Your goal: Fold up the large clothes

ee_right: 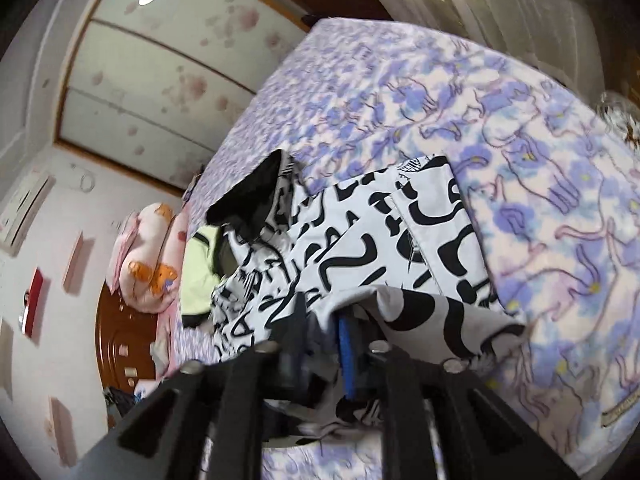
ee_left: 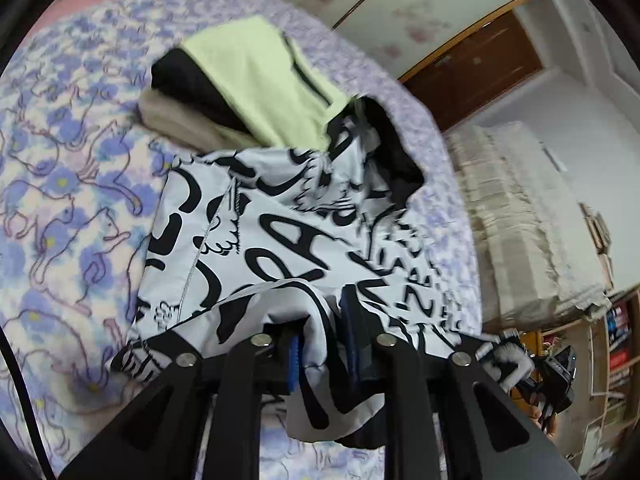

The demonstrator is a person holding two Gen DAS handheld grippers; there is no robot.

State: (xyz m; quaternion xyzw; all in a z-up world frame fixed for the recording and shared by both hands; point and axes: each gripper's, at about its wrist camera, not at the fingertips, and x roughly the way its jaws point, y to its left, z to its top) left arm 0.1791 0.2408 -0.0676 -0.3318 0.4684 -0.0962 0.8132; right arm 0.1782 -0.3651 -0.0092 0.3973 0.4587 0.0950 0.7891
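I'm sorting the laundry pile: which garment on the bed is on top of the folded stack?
The pale lime-green folded garment tops the stack, lying over the black garment and the beige garment; the black-and-white lettered jacket lies in front.

A home bedroom. A bed (ee_left: 72, 184) with a purple cat-print cover fills most of both views, a pink pillow (ee_right: 144, 264) lies at left of the right-wrist frame, and sliding wardrobe doors (ee_right: 160, 68) stand at upper left.
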